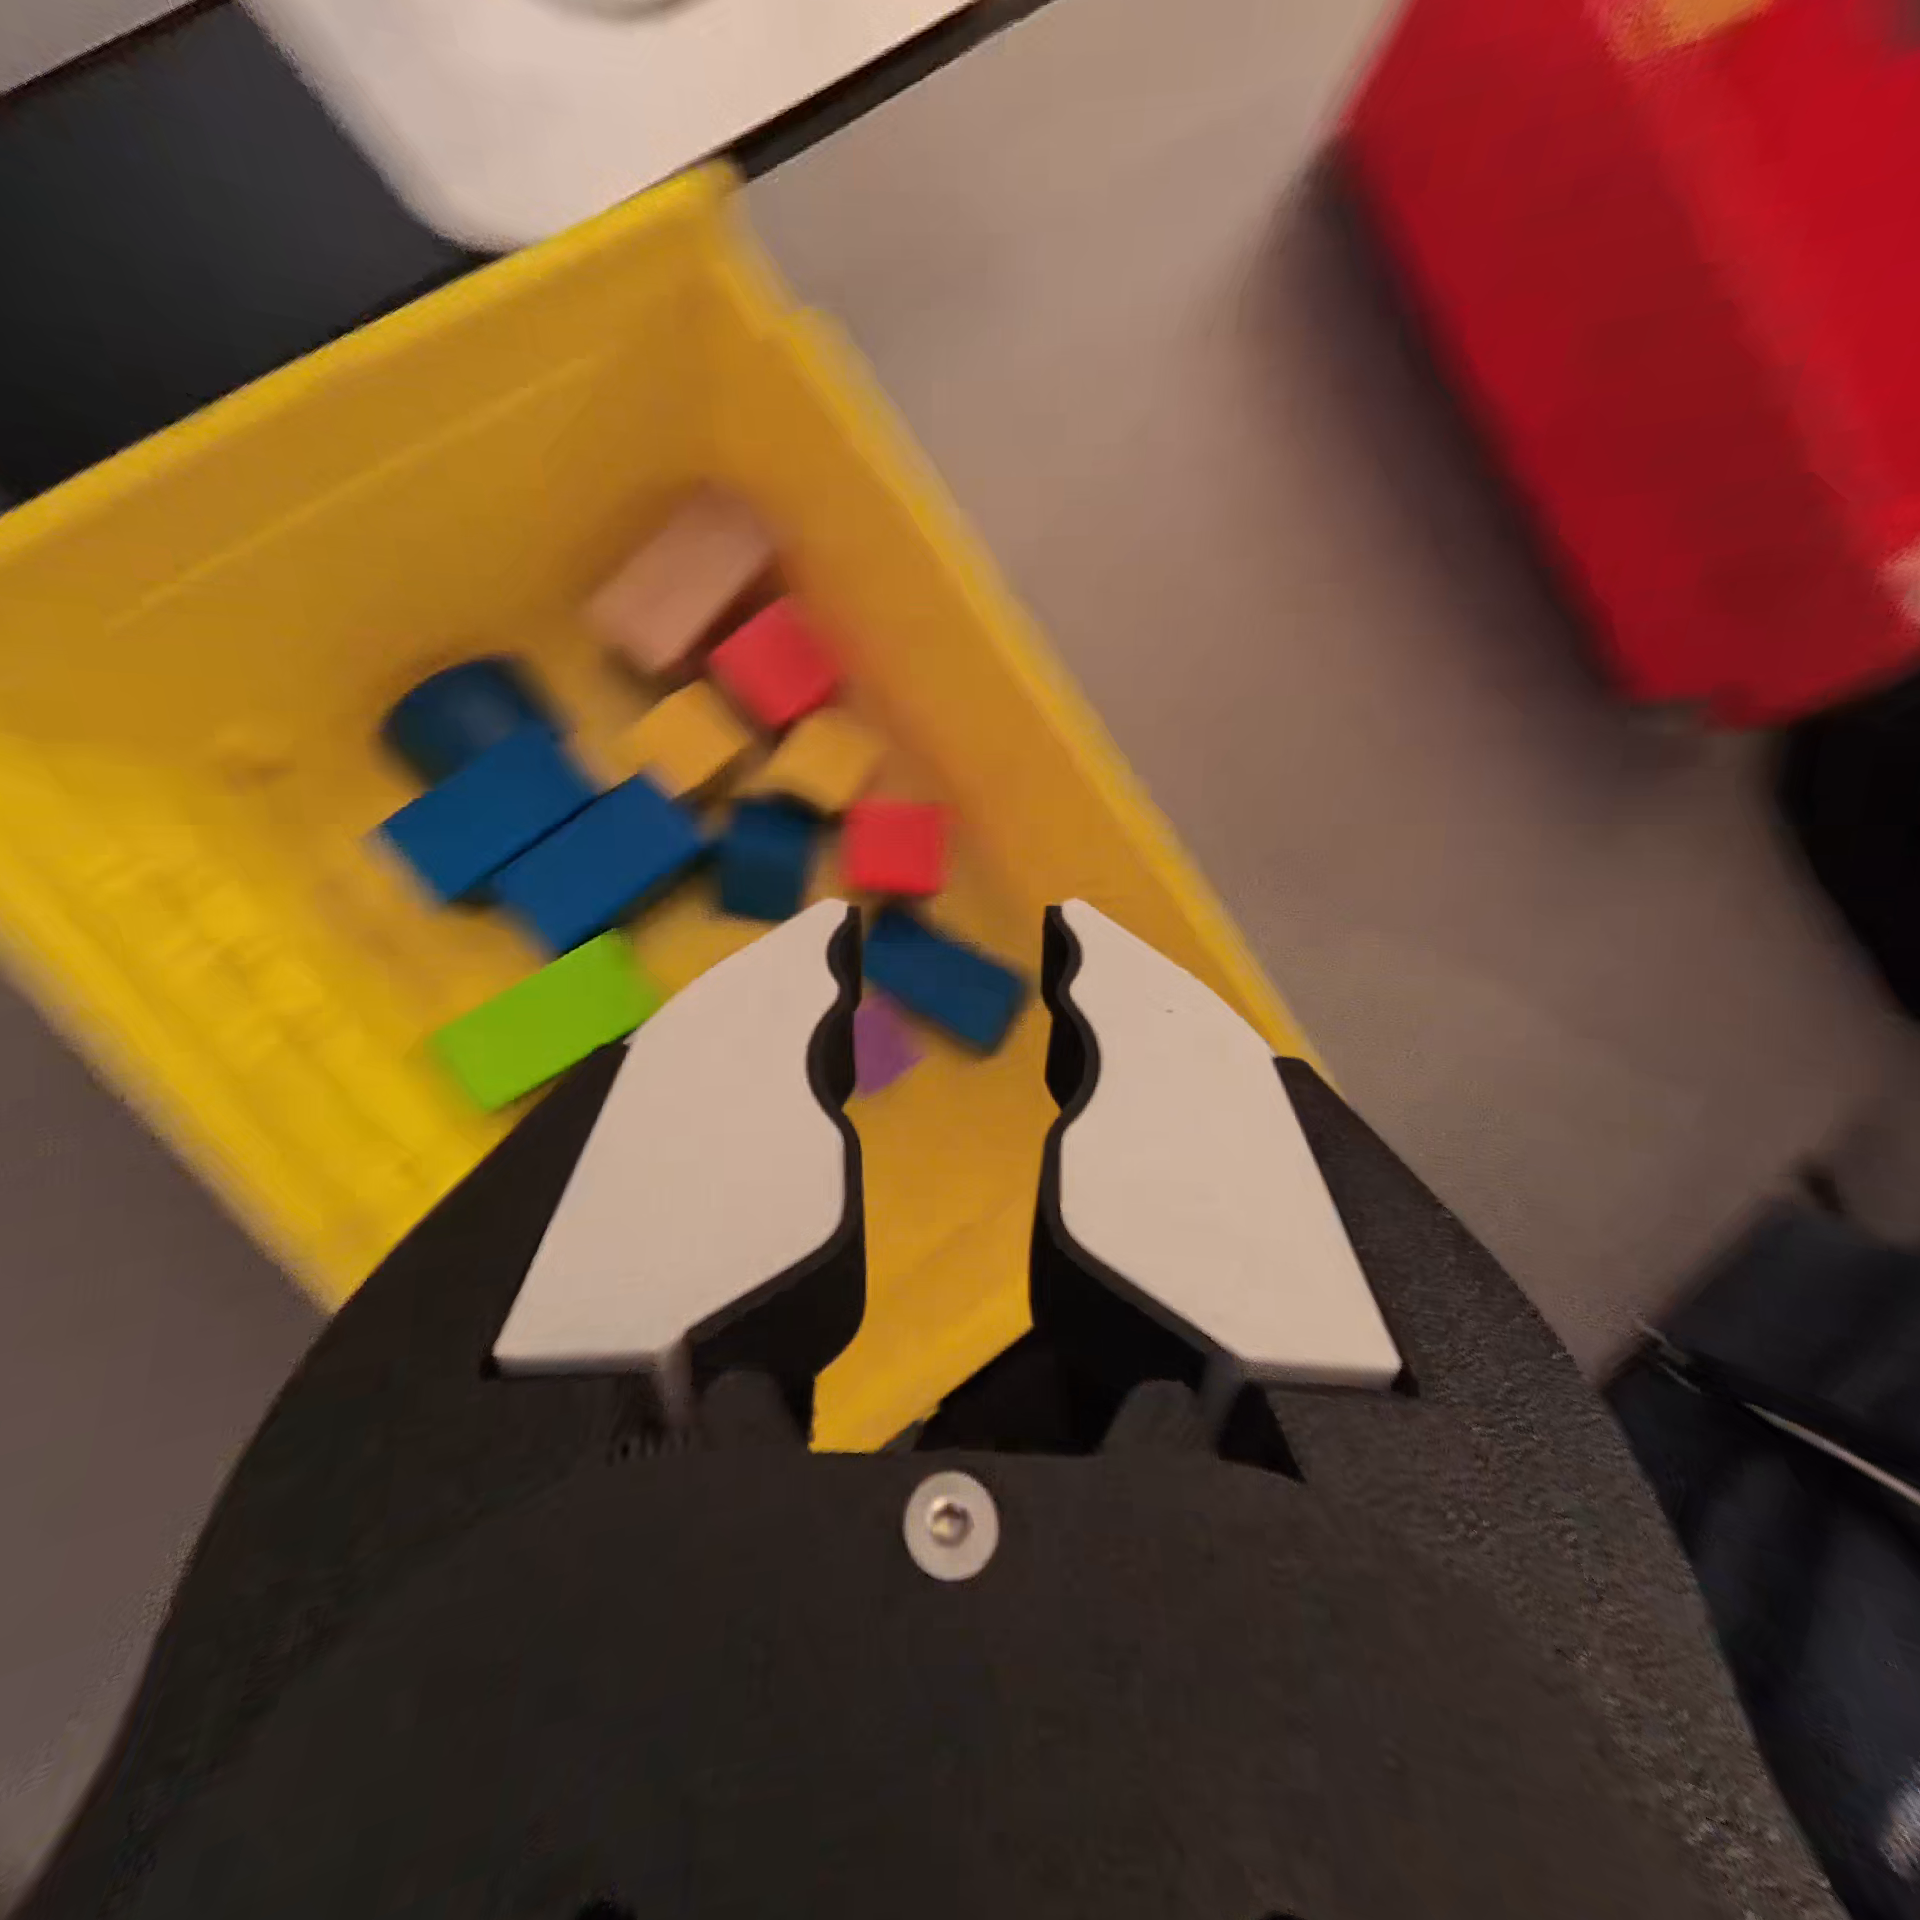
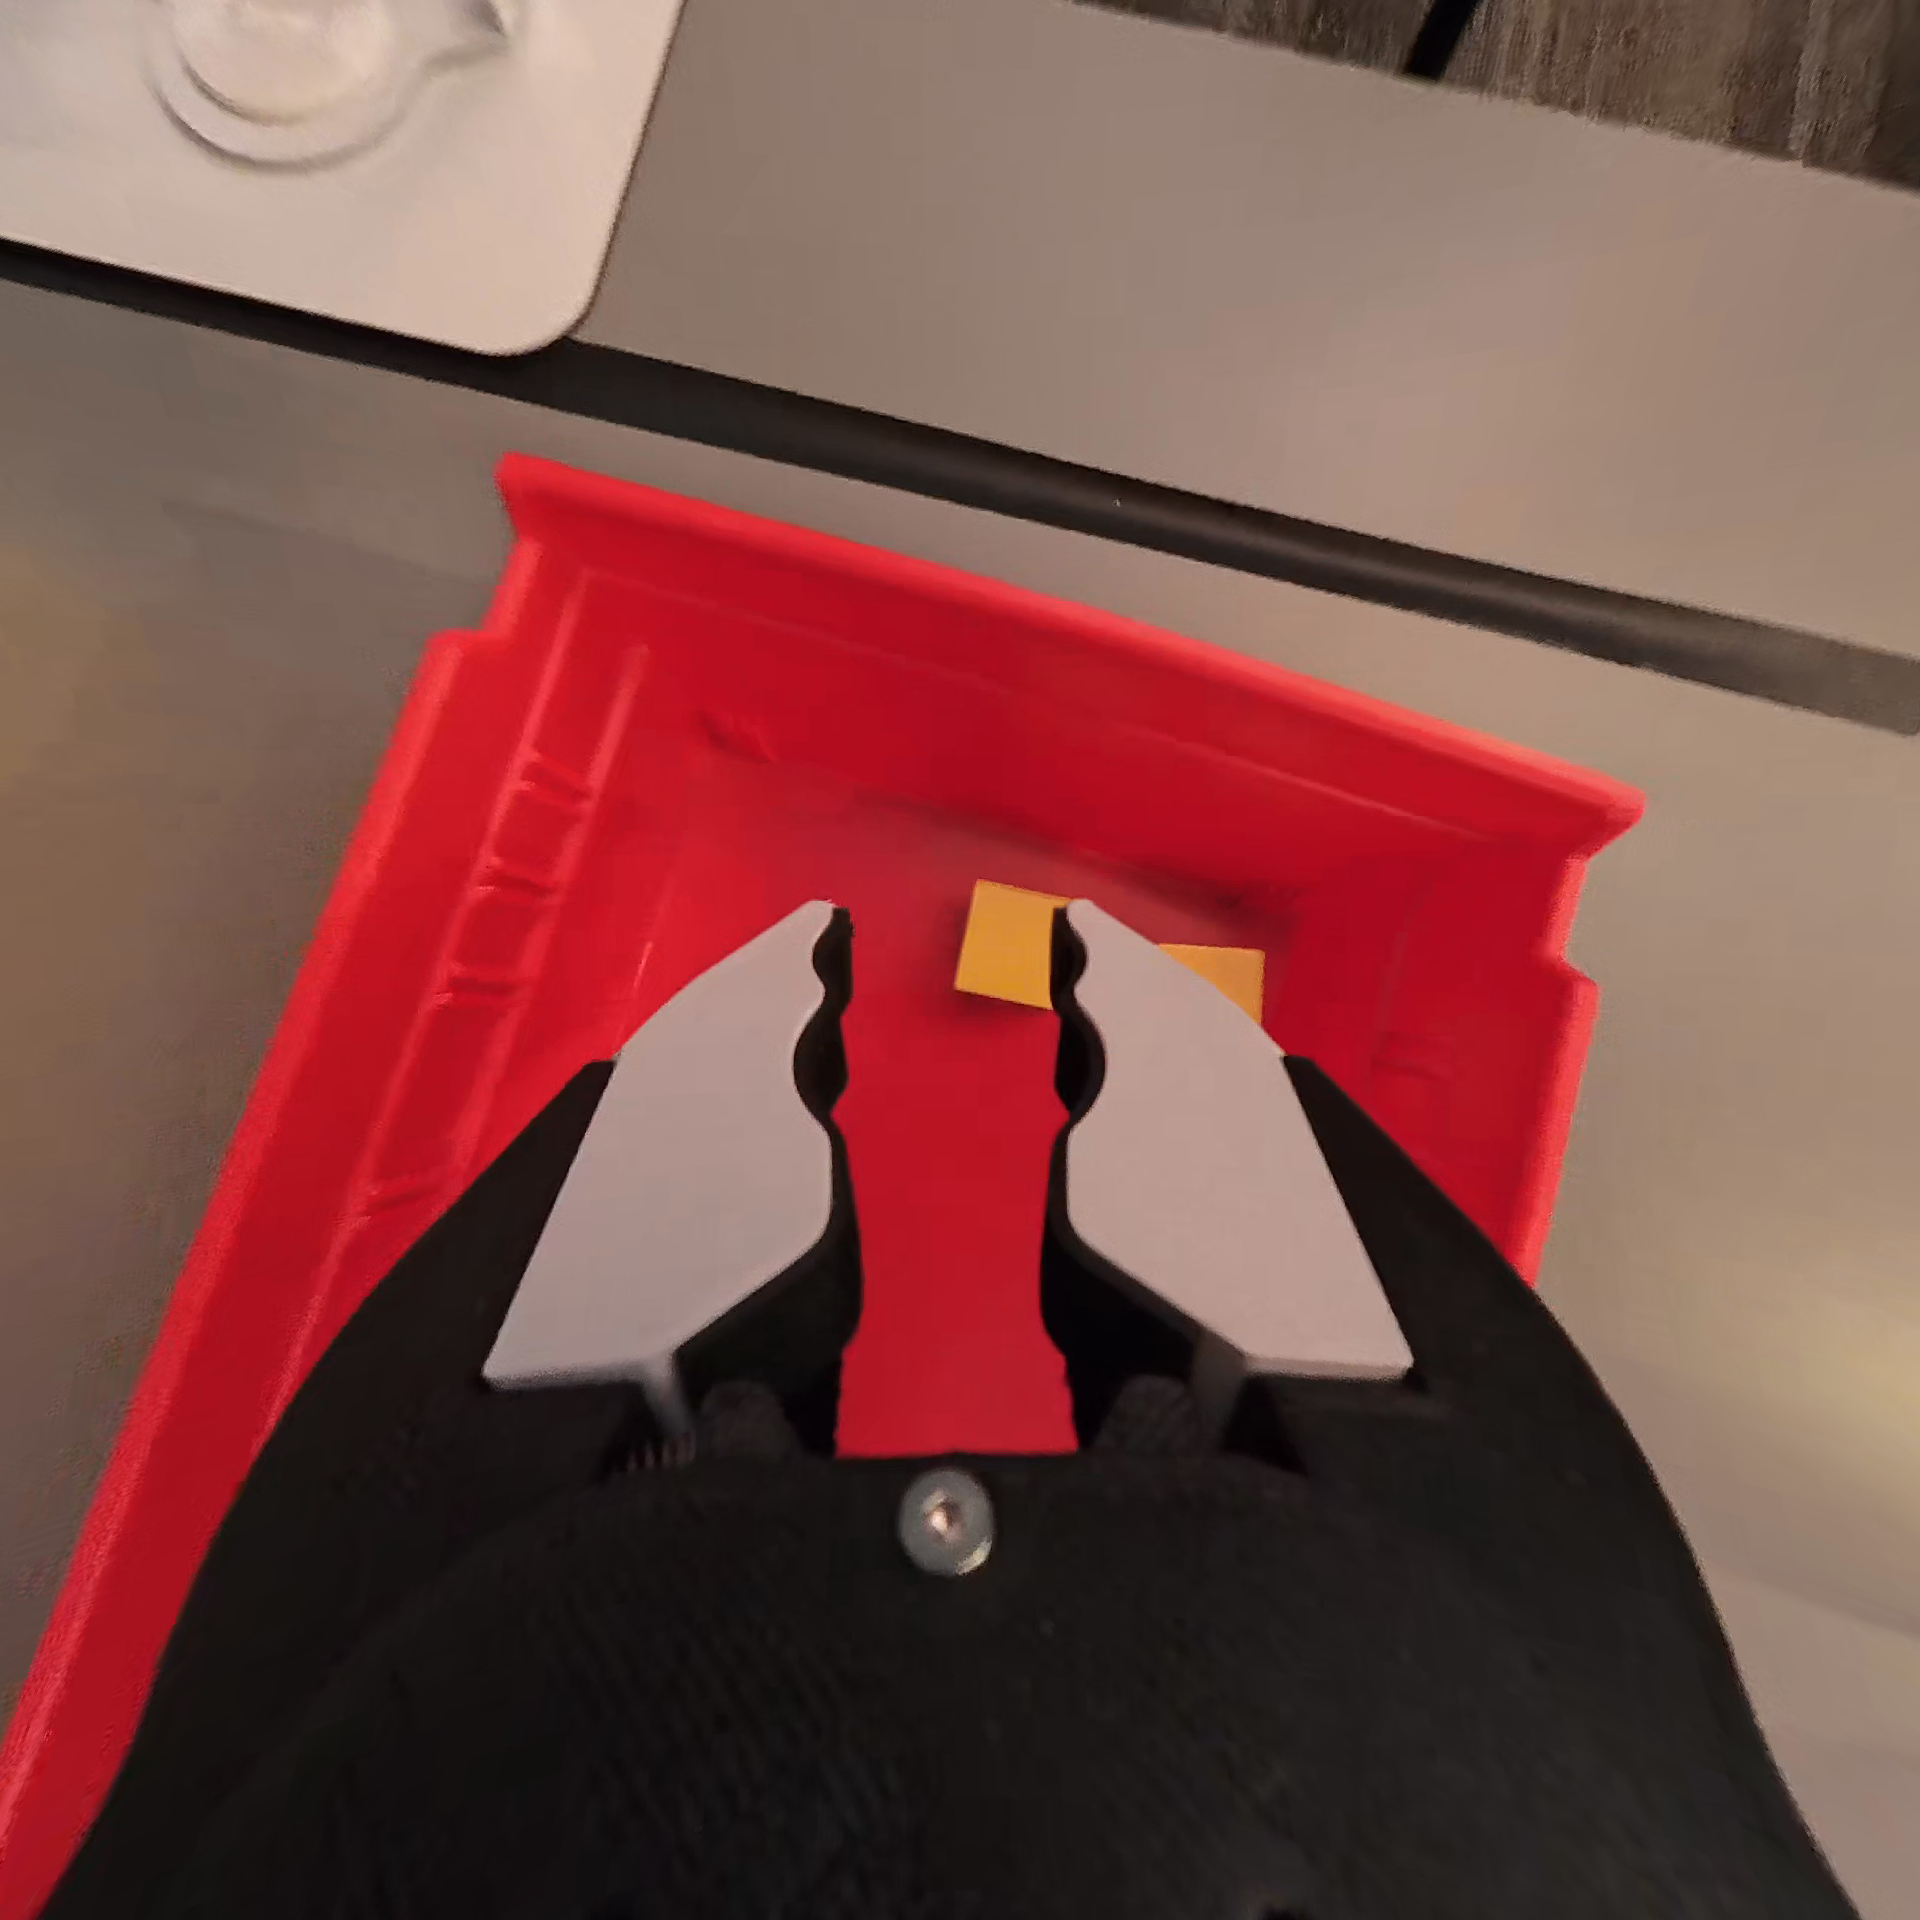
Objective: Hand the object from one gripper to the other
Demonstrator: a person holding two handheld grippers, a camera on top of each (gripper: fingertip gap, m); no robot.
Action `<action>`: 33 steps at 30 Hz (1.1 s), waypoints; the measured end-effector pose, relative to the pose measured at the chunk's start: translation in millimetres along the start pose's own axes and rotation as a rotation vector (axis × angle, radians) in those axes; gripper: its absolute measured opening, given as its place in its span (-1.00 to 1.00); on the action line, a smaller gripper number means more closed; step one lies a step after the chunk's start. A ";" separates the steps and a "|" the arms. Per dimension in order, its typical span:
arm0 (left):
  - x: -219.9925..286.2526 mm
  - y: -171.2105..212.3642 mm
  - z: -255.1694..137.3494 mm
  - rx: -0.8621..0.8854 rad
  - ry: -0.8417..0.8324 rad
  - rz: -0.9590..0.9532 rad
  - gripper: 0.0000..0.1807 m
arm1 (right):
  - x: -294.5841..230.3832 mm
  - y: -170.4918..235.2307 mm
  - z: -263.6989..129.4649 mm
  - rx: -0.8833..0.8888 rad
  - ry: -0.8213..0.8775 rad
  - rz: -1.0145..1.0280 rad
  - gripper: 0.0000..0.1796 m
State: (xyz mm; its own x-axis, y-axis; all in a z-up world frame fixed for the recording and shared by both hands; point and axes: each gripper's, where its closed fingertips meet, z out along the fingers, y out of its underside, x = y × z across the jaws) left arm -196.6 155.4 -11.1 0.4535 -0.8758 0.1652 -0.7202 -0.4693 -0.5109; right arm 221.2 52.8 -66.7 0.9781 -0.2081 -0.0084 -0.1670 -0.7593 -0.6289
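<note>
In the left wrist view, the left gripper (image 1: 951,914) is seen above the near right part of a yellow bin (image 1: 260,582), its jaws apart with nothing held between them; the bin rests on a grey table (image 1: 1091,416). Inside the bin, going left to right, a green block (image 1: 540,1018) lies at the near left, blue blocks (image 1: 540,831) are grouped beyond it, a tan block (image 1: 681,592) sits at the far side, two red cubes (image 1: 896,847) lie to its right, and a purple piece (image 1: 883,1044) shows between the gripper's fingers beside another blue block (image 1: 940,977); the view is blurred. At the far right a red bin (image 1: 1662,364) is seen, well apart from the yellow one.

In the right wrist view, the right gripper (image 2: 951,920) is held over the red bin (image 2: 1039,644), jaws apart and empty; an orange block (image 2: 1003,940) lies on the bin floor toward the far wall, partly hidden by the right finger (image 2: 1195,1143); a white object (image 2: 312,156) rests at the far left.
</note>
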 end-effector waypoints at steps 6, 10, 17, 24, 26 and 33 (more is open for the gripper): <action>-54.5 53.3 20.5 -0.270 -0.180 -0.229 -0.58 | -8.3 -7.5 -23.8 0.035 -0.020 -0.035 -0.58; -69.4 71.7 33.6 -0.400 -0.234 -0.154 -0.52 | -15.5 -9.9 -29.6 0.049 -0.052 -0.076 -0.57; -75.4 84.6 35.7 -0.459 -0.262 0.161 -0.56 | -12.0 -2.6 -21.8 0.007 -0.043 -0.110 -0.57; -73.4 107.3 43.3 -0.508 -0.212 0.328 -0.72 | -7.4 3.1 -15.6 -0.022 -0.039 -0.117 -0.57; -73.5 105.7 46.5 -0.500 -0.205 0.332 -0.68 | -6.7 5.0 -13.9 -0.032 -0.040 -0.119 -0.57; -85.1 109.4 55.4 -0.526 -0.236 0.347 -0.66 | -5.9 9.6 -10.8 -0.058 -0.042 -0.125 -0.57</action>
State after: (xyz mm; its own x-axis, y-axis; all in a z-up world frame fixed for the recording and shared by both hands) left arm -285.0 184.8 -127.8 0.2091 -0.9657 -0.1542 -0.9777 -0.2098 -0.0117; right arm 212.4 40.1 -64.3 0.9958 -0.0845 0.0343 -0.0489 -0.8122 -0.5813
